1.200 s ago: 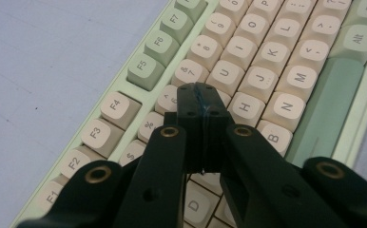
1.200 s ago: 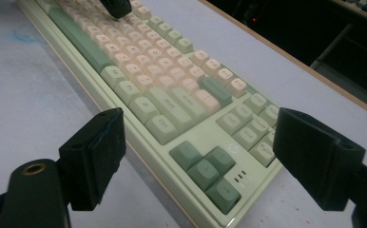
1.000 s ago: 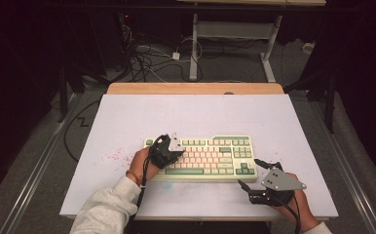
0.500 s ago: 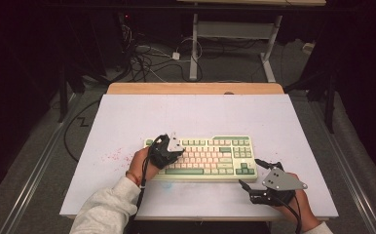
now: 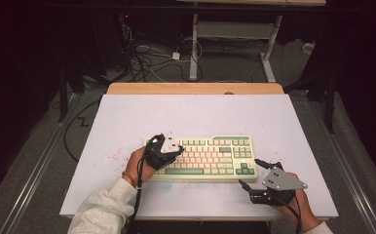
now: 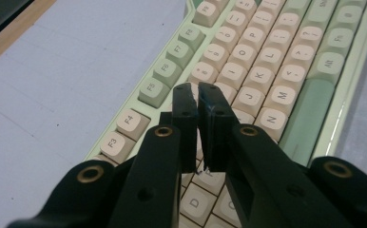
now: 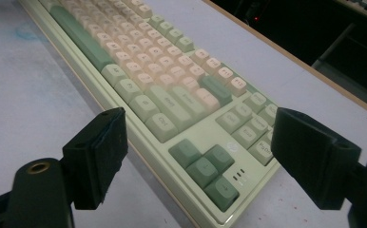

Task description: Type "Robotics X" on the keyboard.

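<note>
A pale green keyboard [image 5: 215,157] with cream and green keys lies on the white table [image 5: 191,114]. My left gripper [image 5: 178,150] hovers over the keyboard's left part, pointing along the key rows. In the left gripper view, my left gripper [image 6: 198,92] is shut with nothing held; a thin slit has just opened between its jaws, above the cream letter keys of the keyboard [image 6: 267,61]. My right gripper [image 5: 249,171] stands open at the keyboard's near right corner. In the right gripper view, my right gripper [image 7: 203,142] has its jaws wide apart, framing the arrow keys on the keyboard [image 7: 162,90] without touching them.
Faint pink and blue marks stain the table near the left forearm [image 5: 103,207]. The table's wooden back edge [image 5: 196,88] is beyond the keyboard. A metal stand [image 5: 235,34] and tangled cables [image 5: 147,58] are on the dark floor behind.
</note>
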Motion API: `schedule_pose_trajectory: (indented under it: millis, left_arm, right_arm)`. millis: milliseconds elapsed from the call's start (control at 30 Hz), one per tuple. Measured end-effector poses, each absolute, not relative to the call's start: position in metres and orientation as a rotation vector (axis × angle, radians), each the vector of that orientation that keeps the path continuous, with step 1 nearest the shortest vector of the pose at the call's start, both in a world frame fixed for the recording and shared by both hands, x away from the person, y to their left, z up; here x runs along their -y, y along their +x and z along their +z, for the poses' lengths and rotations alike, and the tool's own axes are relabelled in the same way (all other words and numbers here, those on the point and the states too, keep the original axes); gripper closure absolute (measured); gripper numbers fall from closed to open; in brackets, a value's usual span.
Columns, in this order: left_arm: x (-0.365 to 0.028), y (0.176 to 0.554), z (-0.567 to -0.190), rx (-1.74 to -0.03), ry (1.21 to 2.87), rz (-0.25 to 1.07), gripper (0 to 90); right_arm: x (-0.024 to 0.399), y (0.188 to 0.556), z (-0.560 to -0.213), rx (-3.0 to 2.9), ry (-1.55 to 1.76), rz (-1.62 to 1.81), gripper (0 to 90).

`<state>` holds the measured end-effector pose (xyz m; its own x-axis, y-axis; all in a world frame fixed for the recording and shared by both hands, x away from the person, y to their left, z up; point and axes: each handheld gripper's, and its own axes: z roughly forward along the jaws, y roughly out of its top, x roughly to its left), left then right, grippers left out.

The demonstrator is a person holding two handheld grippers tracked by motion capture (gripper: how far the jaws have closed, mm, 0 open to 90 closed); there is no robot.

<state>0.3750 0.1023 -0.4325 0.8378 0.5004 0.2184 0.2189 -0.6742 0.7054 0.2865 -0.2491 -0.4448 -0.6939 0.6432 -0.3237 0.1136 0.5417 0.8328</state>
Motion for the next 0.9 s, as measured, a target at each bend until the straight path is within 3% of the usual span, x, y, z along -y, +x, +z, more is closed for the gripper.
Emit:
schedule_pose_trajectory:
  millis: [200,633,900]
  left_arm:
    - [-0.106,0.368,-0.428,-0.488,2.275,0.548,71.8]
    - [-0.115,0.355,-0.425,-0.487,2.215,0.632,26.2]
    - [-0.129,0.343,-0.426,-0.471,2.154,0.7,19.0]
  right_arm:
    - [0.251,0.286,-0.444,-2.155,0.613,1.11,21.3]
    - [0.251,0.287,-0.444,-2.158,0.617,1.108,21.7]
    - [0.251,0.287,-0.444,-2.161,0.618,1.09,23.5]
